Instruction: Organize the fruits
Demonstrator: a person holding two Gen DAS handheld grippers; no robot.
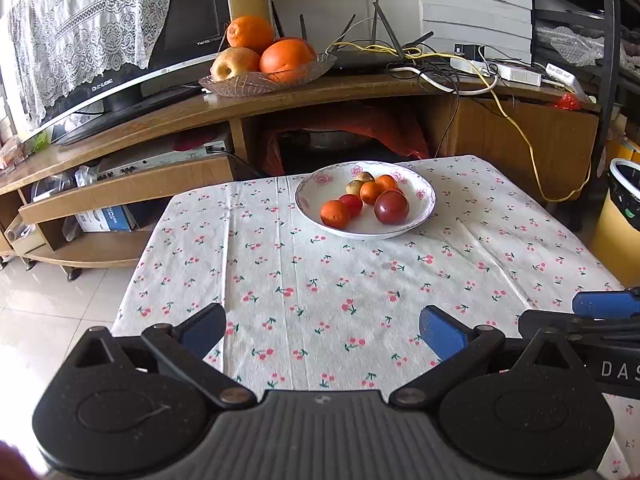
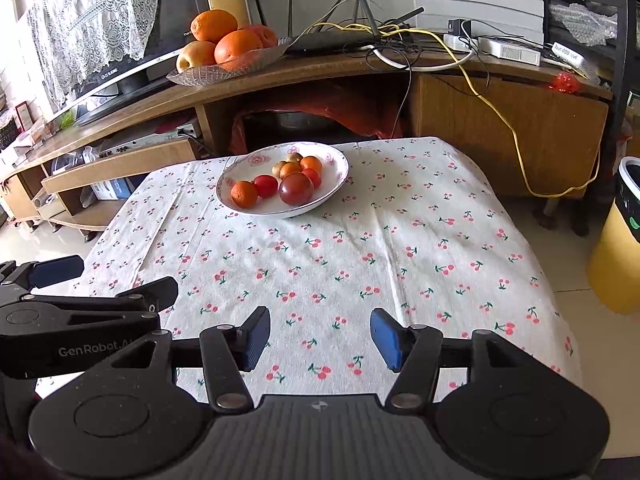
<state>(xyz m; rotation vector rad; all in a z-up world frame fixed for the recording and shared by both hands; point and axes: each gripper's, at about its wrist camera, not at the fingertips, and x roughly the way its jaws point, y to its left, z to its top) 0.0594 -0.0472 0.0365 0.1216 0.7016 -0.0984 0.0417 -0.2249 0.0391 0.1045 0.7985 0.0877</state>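
A white floral plate sits at the far side of the cherry-print tablecloth. It holds several small fruits: a dark red tomato, a small orange, a red tomato and others behind. My left gripper is open and empty over the near cloth. My right gripper is open and empty beside it. Each shows in the other's view, the right gripper at the right edge and the left gripper at the left edge.
A glass dish with large oranges and an apple stands on the wooden TV cabinet behind the table. A router and tangled cables lie to its right. A yellow bin stands on the floor at right.
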